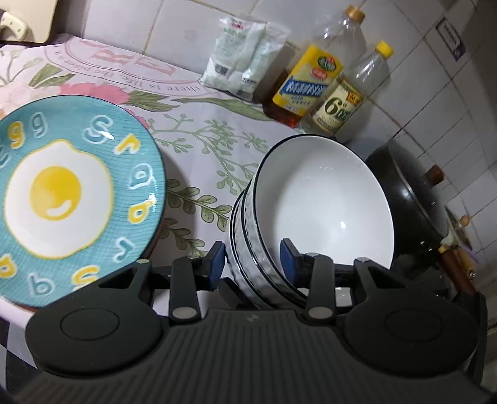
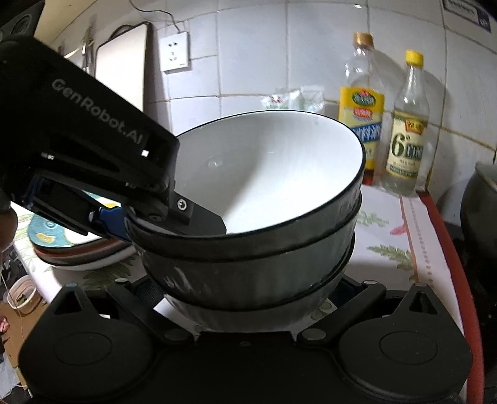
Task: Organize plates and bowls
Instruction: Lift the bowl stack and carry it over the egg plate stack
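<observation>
On the counter (image 1: 217, 124), which is being covered by a floral cloth, a stack of white bowls (image 1: 310, 211) with dark rims is being gripped by the left hand-held gripper (image 1: 253, 258): its blue pads are being pressed on the near wall of the stack, one pad outside and one inside the top bowl, so the rims are being pinched between them. In the left wrist view the stack is being shown tilted, its opening turned toward the camera. In the right wrist view the same stack of bowls (image 2: 267, 192) is being seen from the other side, filling the middle of the frame, with the left hand-held gripper (image 2: 124, 217) being clamped over its left rim, one black finger lying inside the top bowl. The right hand-held gripper's own fingertips are being hidden under the stack, so whether it is spread or closed cannot be told, nor whether it is touching the bowls. To the left of the bowls, a teal plate (image 1: 71, 192) painted with a fried egg and letters is being kept on top of a pile of plates (image 2: 84, 251) on the counter. Behind the bowls, against the tiled wall (image 1: 186, 28), two bottles are being stood side by side, a yellow-labelled oil bottle (image 1: 313, 80) and a clear vinegar bottle (image 1: 351, 96), with white packets (image 1: 242, 59) being leaned just to their left. A black wok (image 1: 410, 199) is being seen right of the bowls.
</observation>
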The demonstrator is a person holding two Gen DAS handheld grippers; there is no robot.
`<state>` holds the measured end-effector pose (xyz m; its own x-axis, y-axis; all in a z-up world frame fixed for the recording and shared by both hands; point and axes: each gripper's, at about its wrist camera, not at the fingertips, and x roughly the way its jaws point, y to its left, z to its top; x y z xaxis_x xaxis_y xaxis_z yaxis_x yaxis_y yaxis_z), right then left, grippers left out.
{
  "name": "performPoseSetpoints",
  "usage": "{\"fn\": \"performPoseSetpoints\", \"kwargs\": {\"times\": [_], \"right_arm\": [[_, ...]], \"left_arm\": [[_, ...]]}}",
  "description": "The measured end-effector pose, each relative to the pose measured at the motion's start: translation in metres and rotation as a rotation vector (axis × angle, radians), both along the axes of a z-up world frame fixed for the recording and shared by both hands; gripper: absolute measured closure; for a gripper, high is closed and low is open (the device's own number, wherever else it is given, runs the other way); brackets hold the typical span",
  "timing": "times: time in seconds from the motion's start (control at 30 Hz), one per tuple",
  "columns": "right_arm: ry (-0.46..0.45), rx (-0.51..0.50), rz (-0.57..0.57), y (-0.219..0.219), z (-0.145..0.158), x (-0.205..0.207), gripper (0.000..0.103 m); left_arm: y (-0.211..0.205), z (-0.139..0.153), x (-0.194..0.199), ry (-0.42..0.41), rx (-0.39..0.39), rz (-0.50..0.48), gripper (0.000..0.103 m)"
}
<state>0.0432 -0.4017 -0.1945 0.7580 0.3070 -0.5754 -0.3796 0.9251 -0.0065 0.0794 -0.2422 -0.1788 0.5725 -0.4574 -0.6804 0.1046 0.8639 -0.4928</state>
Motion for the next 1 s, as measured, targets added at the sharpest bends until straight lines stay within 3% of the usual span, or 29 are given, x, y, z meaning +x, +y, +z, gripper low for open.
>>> {"fn": "performPoseSetpoints", "kwargs": {"times": [0.4, 0.57, 1.0], "right_arm": [[-0.065, 0.002, 0.096, 0.057, 0.054, -0.018, 0.0], [-0.086, 0.018, 0.166, 0.086, 0.068, -0.015, 0.0], [-0.019, 0.036, 0.261, 0.141, 0.047, 0.01, 0.0]], "left_arm": [[0.06, 0.059, -0.042, -0.095, 0.032, 0.069, 0.066], [0.092, 0.076, -0.048, -0.098, 0.044, 0.126, 0.066], [0.144, 0.053, -0.029, -0.05, 0.069, 0.239, 0.066]]}}
